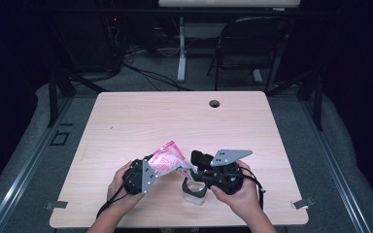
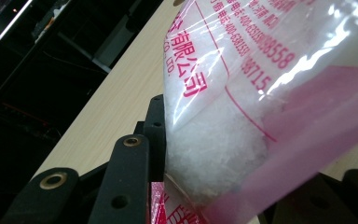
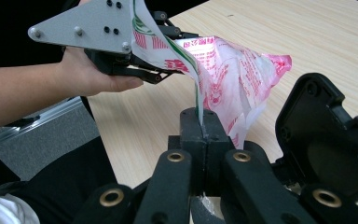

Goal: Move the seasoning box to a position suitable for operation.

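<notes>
A pink-and-white plastic bag (image 1: 167, 159) is held above the table (image 1: 141, 121), near the middle of its front edge, between two hand-held grippers. The left gripper (image 1: 148, 171) is gripped by the person's left hand (image 1: 119, 187), and its jaws are closed on the lower end of the bag; in the left gripper view the bag (image 2: 261, 107) is seen pressed against the black left jaw, with a white granular content visible through the clear film and red printed characters and numbers on it. The right gripper (image 1: 194, 167) is held by the right hand (image 1: 240, 196), and its jaws are pinched tightly on a thin edge of the bag; in the right gripper view the two jaws are seen closed together on a strip of film edged in green, with the bag (image 3: 233, 74) stretched from there up to the left gripper (image 3: 161, 67) and the left hand (image 3: 86, 77) behind it. A grey three-cornered plate (image 1: 229, 156) is carried on top of the right gripper. A small clear container (image 1: 194, 190) is seen on the table just below the right gripper, close to the front edge. A round hole (image 1: 214, 103) is set in the table near its far edge. A dark folding chair (image 1: 250, 46) is placed on the floor beyond the far edge.
</notes>
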Demonstrator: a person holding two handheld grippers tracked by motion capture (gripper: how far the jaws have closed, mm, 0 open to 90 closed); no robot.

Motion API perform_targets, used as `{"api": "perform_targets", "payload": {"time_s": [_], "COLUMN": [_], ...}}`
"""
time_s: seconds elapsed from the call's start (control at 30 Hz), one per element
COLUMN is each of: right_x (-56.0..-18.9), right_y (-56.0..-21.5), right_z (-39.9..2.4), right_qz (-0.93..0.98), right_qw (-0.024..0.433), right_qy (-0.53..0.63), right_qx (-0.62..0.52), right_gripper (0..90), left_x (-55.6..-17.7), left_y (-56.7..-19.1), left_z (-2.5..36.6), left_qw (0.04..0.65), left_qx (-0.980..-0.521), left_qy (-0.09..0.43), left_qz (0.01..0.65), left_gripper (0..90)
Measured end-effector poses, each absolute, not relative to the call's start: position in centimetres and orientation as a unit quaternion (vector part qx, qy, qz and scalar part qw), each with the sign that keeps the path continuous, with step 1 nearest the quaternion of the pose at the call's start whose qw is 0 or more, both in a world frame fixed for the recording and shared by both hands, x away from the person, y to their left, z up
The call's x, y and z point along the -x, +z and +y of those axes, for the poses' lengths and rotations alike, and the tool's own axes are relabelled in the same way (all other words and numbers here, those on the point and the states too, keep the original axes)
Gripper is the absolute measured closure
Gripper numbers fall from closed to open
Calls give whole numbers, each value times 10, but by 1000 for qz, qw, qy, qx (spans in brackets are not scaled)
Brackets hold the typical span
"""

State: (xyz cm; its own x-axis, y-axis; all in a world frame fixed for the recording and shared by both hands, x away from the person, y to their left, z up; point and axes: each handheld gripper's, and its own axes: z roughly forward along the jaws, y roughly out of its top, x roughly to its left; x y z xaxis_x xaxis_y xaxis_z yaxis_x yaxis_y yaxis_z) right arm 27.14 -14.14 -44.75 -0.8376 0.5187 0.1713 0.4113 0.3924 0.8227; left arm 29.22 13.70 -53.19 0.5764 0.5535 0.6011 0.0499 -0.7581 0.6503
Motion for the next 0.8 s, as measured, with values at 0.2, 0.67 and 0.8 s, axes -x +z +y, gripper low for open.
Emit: {"api": "perform_targets", "payload": {"time_s": [0.2,0.67,0.8], "right_x": [-271,-269,-269], "right_y": [-449,-451,-451], "right_z": [-142,-142,-143], "right_qz": [834,838,838], "right_qw": [54,49,48], "right_qy": [471,463,463], "right_qx": [-283,-285,-286], "right_gripper": [900,900,900], "left_x": [-291,-288,-288], "left_y": [-532,-532,-532], "left_z": [137,136,136], "left_qw": [290,277,275], "left_qx": [-836,-835,-834], "left_qy": [434,451,453], "left_qz": [169,151,151], "left_gripper": [679,679,679]}}
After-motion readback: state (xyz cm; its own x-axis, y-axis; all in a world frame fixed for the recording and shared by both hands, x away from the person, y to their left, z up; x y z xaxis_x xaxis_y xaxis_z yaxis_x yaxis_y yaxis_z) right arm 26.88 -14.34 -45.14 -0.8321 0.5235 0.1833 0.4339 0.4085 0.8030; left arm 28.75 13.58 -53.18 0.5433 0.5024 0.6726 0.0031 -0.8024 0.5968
